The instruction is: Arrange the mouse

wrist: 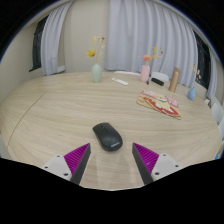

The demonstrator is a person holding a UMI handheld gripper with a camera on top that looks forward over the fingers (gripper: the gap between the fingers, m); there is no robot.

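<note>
A black computer mouse (107, 136) lies flat on the light wooden table (50, 110), just ahead of my fingers and a little left of the middle line between them. My gripper (112, 158) is open, with its magenta pads spread wide on either side and only bare wood between them. The left fingertip (78, 156) and the right fingertip (146, 156) sit short of the mouse, and neither touches it.
Beyond the mouse, to the right, lies a patterned mat (160, 104) with items on it. At the back stand a vase with yellow flowers (96, 70), a pink bottle (146, 70), a brown bottle (174, 80) and a small white object (121, 81). Curtains hang behind.
</note>
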